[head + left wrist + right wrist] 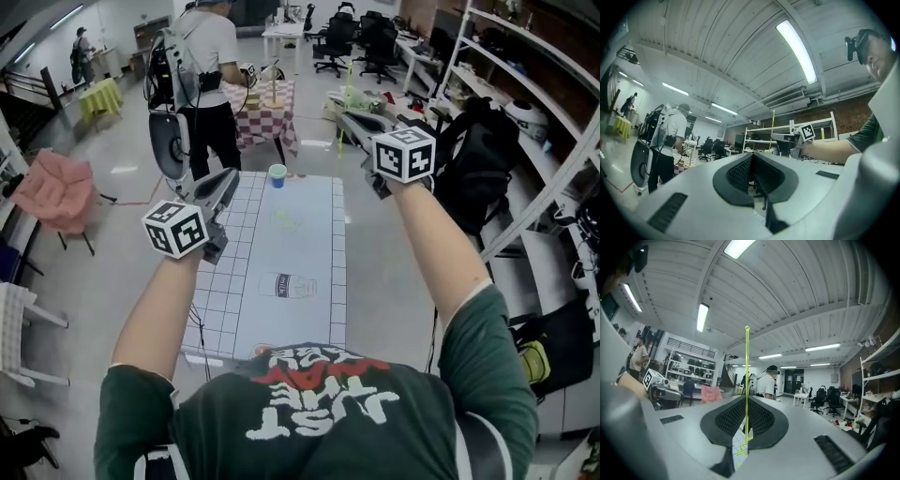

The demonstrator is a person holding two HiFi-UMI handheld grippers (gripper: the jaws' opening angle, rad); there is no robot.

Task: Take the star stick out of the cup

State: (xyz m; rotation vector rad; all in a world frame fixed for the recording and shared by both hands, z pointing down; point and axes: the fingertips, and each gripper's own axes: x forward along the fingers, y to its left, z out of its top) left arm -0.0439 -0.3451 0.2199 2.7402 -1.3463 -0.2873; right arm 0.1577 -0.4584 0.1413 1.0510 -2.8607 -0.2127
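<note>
White gridded table [319, 281] lies below, milk carton [288, 286] flat on it; left gripper [751, 159] has its jaws pressed together, empty; right gripper [745, 414] pinches the star stick [746, 380] upright between its jaws, well apart from the blue cup [277, 175] at the far end.

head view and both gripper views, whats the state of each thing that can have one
left gripper, fingers shut, nothing between them
right gripper, fingers shut on the star stick
star stick, out of the cup, held in the air
cup, upright at the far end of the table, no stick in it
milk carton, lying flat on the table
</note>
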